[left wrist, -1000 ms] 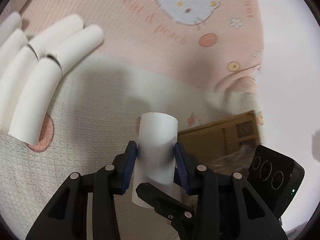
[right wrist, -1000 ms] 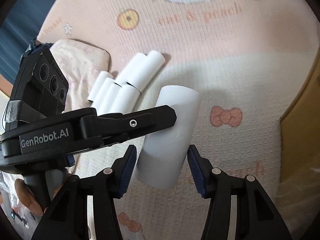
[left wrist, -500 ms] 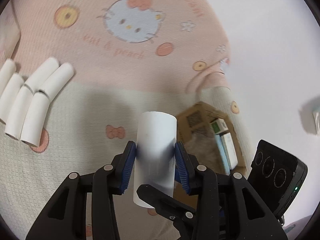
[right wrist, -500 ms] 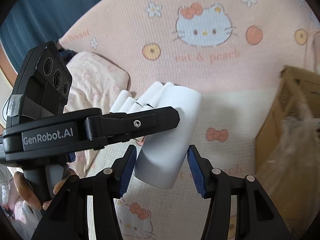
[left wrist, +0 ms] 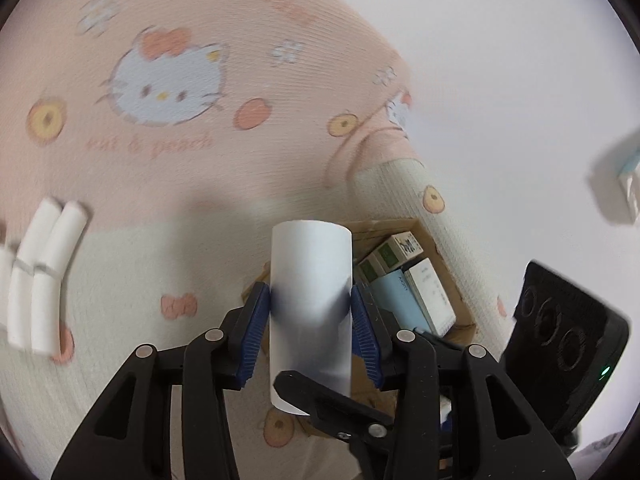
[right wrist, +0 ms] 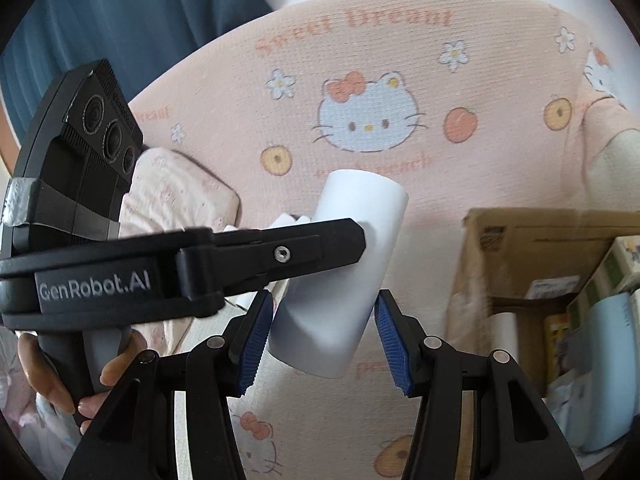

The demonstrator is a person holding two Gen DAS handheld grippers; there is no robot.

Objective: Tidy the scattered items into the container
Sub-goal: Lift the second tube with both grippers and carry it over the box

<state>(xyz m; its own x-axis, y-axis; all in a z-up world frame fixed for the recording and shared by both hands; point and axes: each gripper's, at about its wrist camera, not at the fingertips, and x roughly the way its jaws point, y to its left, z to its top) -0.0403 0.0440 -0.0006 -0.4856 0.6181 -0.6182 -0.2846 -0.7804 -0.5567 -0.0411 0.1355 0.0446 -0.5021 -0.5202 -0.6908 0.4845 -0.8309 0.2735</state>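
From the left wrist camera, the left gripper (left wrist: 311, 312) has its blue ribbed pads pressed tight against both sides of a plain white paper roll (left wrist: 311, 300), whose long axis runs straight ahead along the fingers, its far end pointing toward the pink cartoon-cat bedspread (left wrist: 168, 80). This view alone shows a cluster of white paper rolls (left wrist: 40, 276) lying side by side on the cream part of the cover, well off to the left. It also looks down into the open brown cardboard box (left wrist: 460, 292), just ahead and to the right of the held roll. The box holds several small cartons packed side by side: two green-and-white ones (left wrist: 384, 258) and pale blue ones (left wrist: 416, 300). The right wrist camera adds the left tool from the side, a black handle marked GenRobot.AI held by the person's left hand (right wrist: 52, 380), and a blue curtain (right wrist: 120, 12) behind the bed. There the same roll (right wrist: 340, 268) appears tilted, upper end leaning right and away. It sits between the right gripper's (right wrist: 324, 338) blue pads, but the right-hand pad stands clear of it, so that tool looks slack rather than gripping. The box (right wrist: 520, 240) lies at the right of this view, with clear plastic wrapping (right wrist: 468, 300) at its near wall and a pale blue carton (right wrist: 604, 368) inside.
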